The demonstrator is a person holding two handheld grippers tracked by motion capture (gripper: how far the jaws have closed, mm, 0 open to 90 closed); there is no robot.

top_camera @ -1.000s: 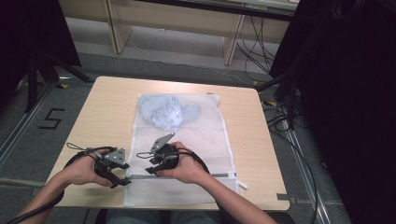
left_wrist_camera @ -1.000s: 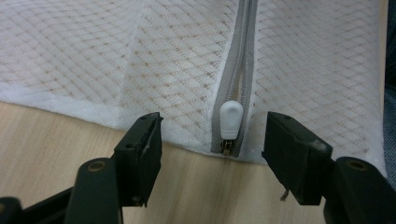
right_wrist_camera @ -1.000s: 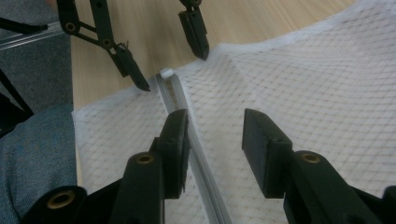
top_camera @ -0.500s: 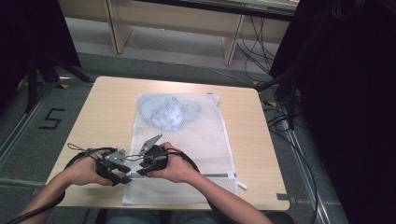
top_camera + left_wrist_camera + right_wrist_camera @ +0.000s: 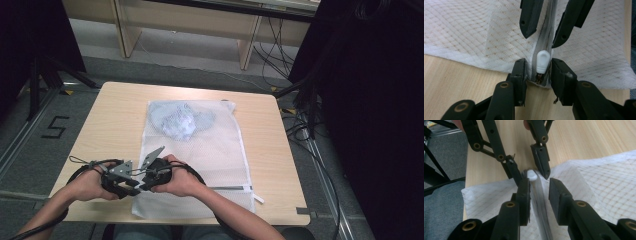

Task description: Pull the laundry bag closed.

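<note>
A white mesh laundry bag (image 5: 210, 150) lies flat on the wooden table (image 5: 115, 115), with a bundle of pale blue clothing (image 5: 177, 120) inside its far end. Its grey zipper (image 5: 548, 27) runs along the near edge and ends at a white pull tab (image 5: 542, 61) by the near left corner. My left gripper (image 5: 539, 72) is open, its jaws just closing on either side of that tab (image 5: 532, 175), with narrow gaps. The right gripper (image 5: 539, 190) faces it tip to tip. It is open, and its jaws have narrowed astride the zipper (image 5: 540, 215).
Both hands work at the front left of the table (image 5: 100, 205), close to its edge. A small white tag (image 5: 258, 199) sticks out at the bag's near right. Bare wood flanks the bag. Cables (image 5: 300, 125) and dark drapes lie off to the right.
The right hand has slid left along the bag's near edge until its jaw tips meet the left gripper's. The left hand has stayed put.
</note>
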